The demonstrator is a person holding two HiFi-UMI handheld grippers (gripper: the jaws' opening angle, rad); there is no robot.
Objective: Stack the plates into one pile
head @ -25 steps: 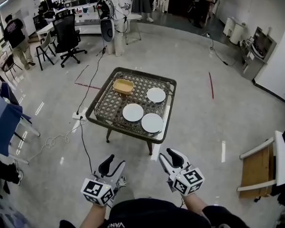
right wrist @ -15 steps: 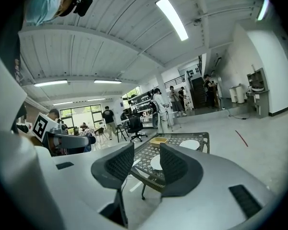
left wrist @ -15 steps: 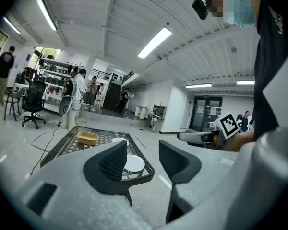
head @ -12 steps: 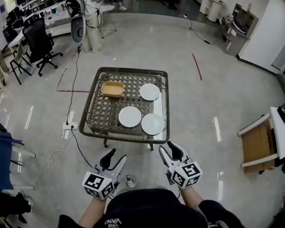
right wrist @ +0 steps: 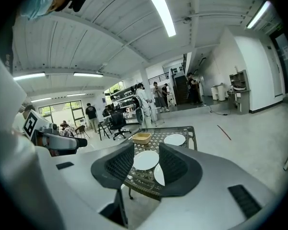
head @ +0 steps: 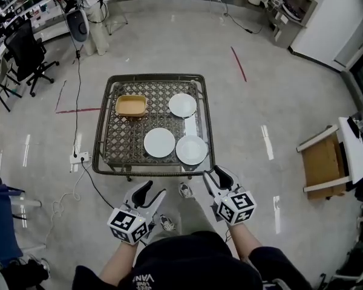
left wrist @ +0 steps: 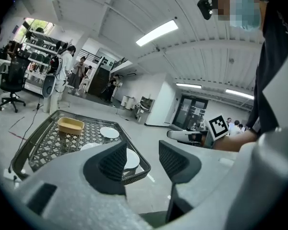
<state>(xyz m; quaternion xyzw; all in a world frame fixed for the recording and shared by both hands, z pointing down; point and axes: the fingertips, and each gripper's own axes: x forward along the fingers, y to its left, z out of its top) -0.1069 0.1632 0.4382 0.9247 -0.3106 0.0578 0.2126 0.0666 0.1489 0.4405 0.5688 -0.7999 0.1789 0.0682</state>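
Head view first: three white plates lie apart on the wicker surface (head: 103, 139), none stacked yet. The far plate (head: 182, 104) sits beside a tan dish (head: 131, 105). The middle plate (head: 159, 142) and the near plate (head: 191, 150) lie almost edge to edge by the front rim. Both tools hang short of that rim, well apart from any plate. The left hand-held gripper (head: 152, 191) is spread and empty. The right hand-held gripper (head: 216, 177) is spread too, and it is the closer one, just below the near plate's corner.

Left gripper view: the jaws stand apart with only floor between them. The surface lies ahead and off to the left, and the near plate (left wrist: 131, 158) peeks past the left jaw.

Right gripper view: the jaws have just been opening and nothing is between them. The middle plate (right wrist: 145, 160) shows straight through the gap, and the near plate (right wrist: 158, 175) sits lower right of it.

The plates are round, so no axis matters. My call is that the right hand is better lined up for the first pick, straight ahead and slightly down.
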